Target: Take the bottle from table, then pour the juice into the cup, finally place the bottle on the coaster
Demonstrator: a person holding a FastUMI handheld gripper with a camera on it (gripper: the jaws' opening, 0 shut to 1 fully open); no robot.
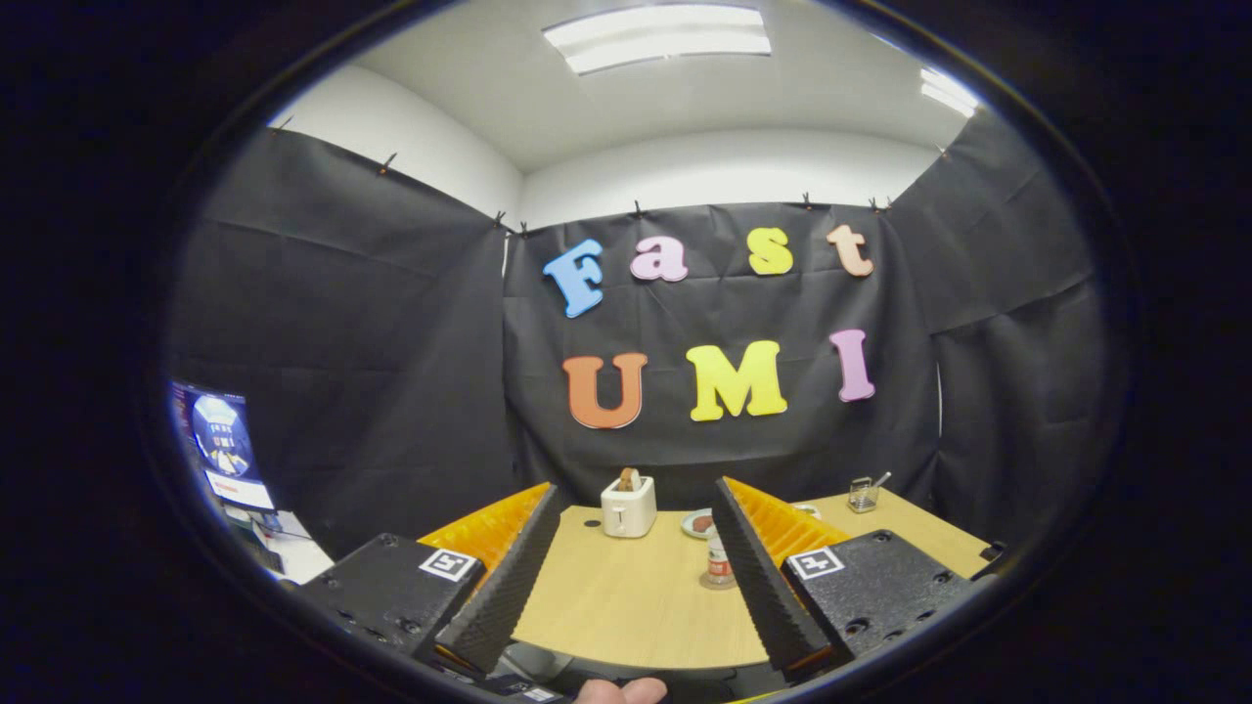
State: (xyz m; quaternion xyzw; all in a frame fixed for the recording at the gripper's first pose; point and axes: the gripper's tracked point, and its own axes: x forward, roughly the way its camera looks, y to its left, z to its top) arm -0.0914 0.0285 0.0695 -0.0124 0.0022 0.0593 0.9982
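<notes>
Two fingers of the hand-held gripper (626,577) stand wide apart, holding and touching nothing, raised level above the near edge of the desk (626,606). The bottle (719,559) stands upright on the desk just left of the right finger, farther out. Beyond it sit a toaster (628,506) and a plate (698,523); a glass (862,494) stands far right.

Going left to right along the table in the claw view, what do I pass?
Toaster with bread, plate, bottle by the right finger of the open claw, glass with a spoon.
</notes>
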